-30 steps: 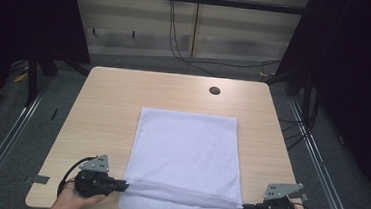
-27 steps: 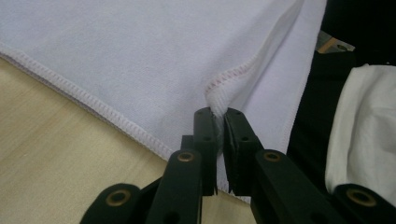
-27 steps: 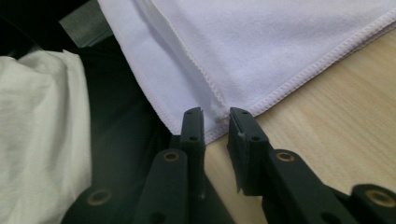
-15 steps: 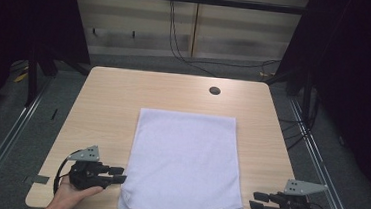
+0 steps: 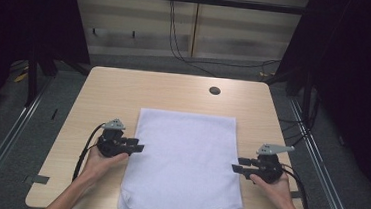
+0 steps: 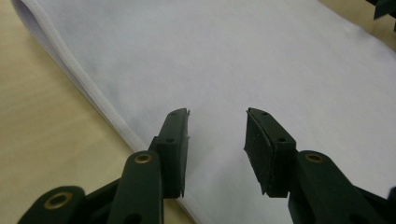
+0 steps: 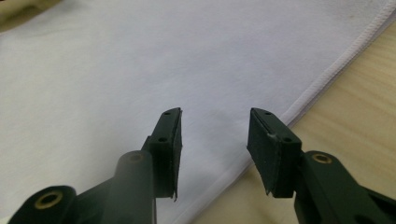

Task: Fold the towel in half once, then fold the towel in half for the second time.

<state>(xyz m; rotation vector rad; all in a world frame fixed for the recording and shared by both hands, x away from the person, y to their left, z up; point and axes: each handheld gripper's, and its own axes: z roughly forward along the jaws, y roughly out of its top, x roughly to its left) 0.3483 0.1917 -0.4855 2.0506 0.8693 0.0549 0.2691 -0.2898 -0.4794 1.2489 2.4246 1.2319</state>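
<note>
A white folded towel (image 5: 184, 164) lies flat on the wooden table (image 5: 124, 89), reaching down to the near edge. My left gripper (image 5: 139, 146) sits at the towel's left edge, about halfway along it, pointing right. Its jaws have just been opening and stand apart over the cloth (image 6: 261, 60) with nothing between them. My right gripper (image 5: 235, 165) is at the towel's right edge, pointing left. Its jaws have also just been opening and are empty above the hemmed edge (image 7: 327, 70).
A dark round hole (image 5: 214, 91) sits in the table near its far edge. Cables trail from both grippers toward the near edge. Metal rails run along both sides of the table. Bare tabletop lies beyond the towel and to its left and right.
Both grippers let go of the towel's near corners, opened, and moved away from me along the towel's side edges to about its middle. The towel now lies flat.
</note>
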